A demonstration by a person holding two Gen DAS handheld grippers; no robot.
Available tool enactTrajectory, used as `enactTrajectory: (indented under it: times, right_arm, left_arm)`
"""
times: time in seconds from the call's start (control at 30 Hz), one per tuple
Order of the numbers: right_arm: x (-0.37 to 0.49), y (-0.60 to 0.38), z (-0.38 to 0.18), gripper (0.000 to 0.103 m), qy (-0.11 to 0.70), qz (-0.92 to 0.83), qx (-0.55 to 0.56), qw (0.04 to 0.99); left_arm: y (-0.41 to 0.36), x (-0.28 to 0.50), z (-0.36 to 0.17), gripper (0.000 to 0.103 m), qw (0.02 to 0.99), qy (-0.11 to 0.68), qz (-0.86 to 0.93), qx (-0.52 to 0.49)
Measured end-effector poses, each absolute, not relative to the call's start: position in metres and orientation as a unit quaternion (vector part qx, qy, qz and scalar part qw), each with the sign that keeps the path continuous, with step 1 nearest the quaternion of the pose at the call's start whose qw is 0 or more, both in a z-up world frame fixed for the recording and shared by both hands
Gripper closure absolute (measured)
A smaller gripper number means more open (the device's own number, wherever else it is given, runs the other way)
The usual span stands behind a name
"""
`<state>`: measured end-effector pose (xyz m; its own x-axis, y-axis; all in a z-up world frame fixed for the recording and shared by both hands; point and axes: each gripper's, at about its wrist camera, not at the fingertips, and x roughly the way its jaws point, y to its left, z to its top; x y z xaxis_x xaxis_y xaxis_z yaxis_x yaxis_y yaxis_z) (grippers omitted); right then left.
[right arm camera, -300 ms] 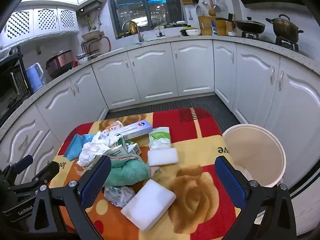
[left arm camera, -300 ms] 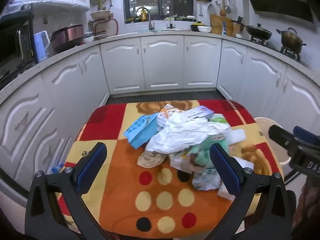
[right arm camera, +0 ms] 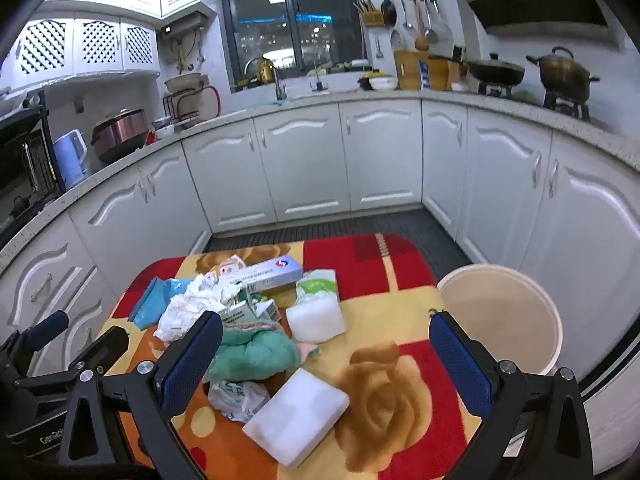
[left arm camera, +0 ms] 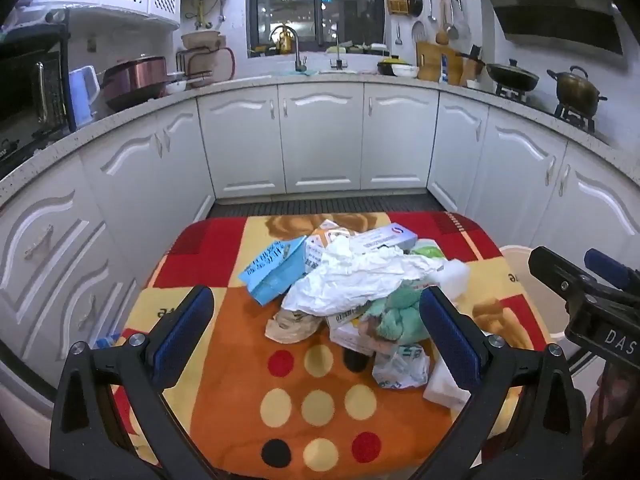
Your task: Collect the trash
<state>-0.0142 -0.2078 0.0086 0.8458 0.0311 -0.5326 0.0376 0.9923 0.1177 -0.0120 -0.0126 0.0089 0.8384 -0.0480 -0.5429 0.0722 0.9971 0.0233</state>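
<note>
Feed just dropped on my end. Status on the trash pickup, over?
Left gripper and right gripper open, empty. Trash pile on the table, untouched. Bucket beside the table, path clear.

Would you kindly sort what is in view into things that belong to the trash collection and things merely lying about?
For the job: crumpled paper, blue carton, long box, green cloth, white blocks, bin.

Lying about: kettle, wok, brass pot, cooker.
</note>
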Motion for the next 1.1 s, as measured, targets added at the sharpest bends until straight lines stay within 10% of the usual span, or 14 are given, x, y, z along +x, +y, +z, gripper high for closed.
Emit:
enactTrajectory:
  times: [1.1]
  right_arm:
    - [-0.009,-0.199,0.007,0.001,0.271,-0.002,0.05,0.961]
  left_arm:
    - [0.004,-0.015,0.011,0.001,0.966,0.255,-0.032,-0.014]
